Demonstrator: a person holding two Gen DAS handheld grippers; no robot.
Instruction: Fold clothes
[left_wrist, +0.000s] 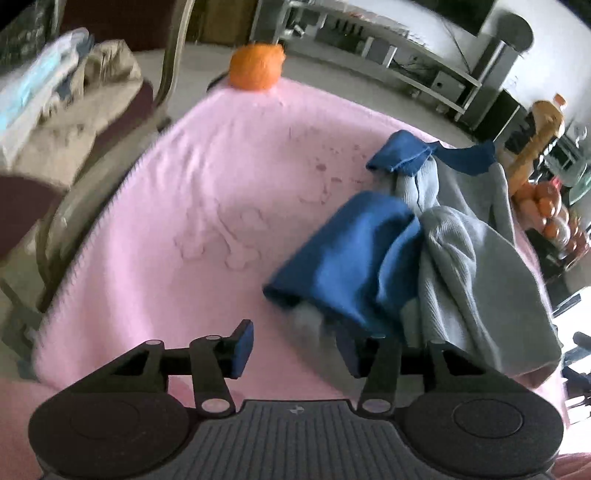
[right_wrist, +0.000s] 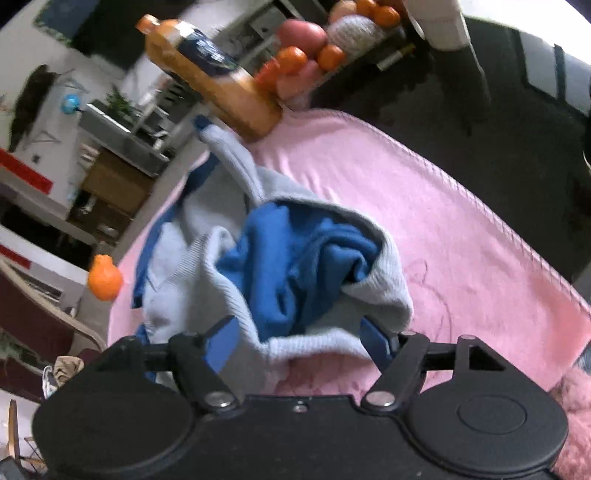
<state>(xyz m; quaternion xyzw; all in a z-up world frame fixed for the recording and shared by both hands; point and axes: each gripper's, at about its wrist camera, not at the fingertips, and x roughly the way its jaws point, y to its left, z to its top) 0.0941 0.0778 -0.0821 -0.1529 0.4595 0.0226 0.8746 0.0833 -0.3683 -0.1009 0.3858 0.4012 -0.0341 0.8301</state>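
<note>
Sweater (left_wrist: 461, 258), grey-blue knit with dark blue cuffs and lining, lies crumpled toward one side of the pink-covered table (left_wrist: 184, 206), so the step in hand looks like the start: gathering an edge to spread it flat before any fold. Left hand-held gripper (left_wrist: 295, 350) hovers low with its jaws spread, a blue cuff just ahead of its right finger, while the right hand-held gripper (right_wrist: 299, 341) is also spread, the grey hem lying between its fingers unpinched. Next, each should close on an edge and draw apart.
</note>
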